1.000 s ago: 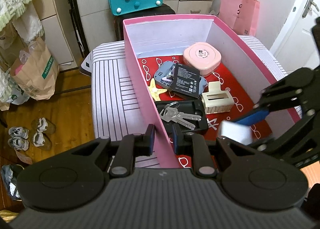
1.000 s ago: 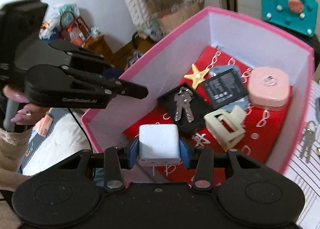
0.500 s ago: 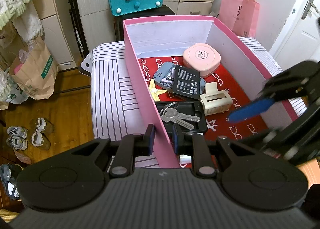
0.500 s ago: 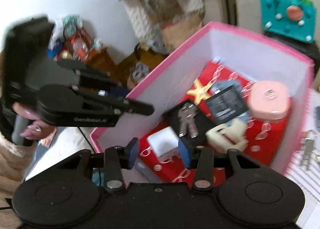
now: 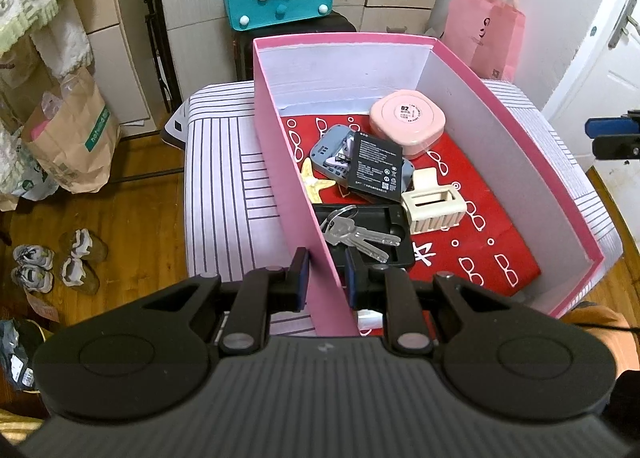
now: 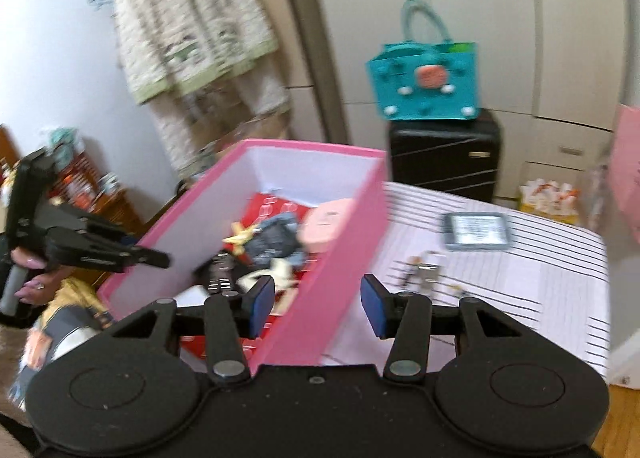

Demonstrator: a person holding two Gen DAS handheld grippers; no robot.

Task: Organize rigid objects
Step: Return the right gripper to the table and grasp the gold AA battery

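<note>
Left tool (image 5: 325, 274) clamped on pink box (image 5: 276, 130) wall; right tool (image 6: 318, 308) released, just widening, empty

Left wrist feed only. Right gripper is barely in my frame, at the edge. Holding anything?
Observer: No. The right gripper is open with nothing between its fingers; its jaws have just been opening.
Operator: Anything outside the pink box?
Observer: Yes. Right of the pink box, a grey-framed device lies on the striped cloth.
Operator: That all?
Observer: No. Nearer the gripper lie small metal pieces, too blurred to name.
</note>
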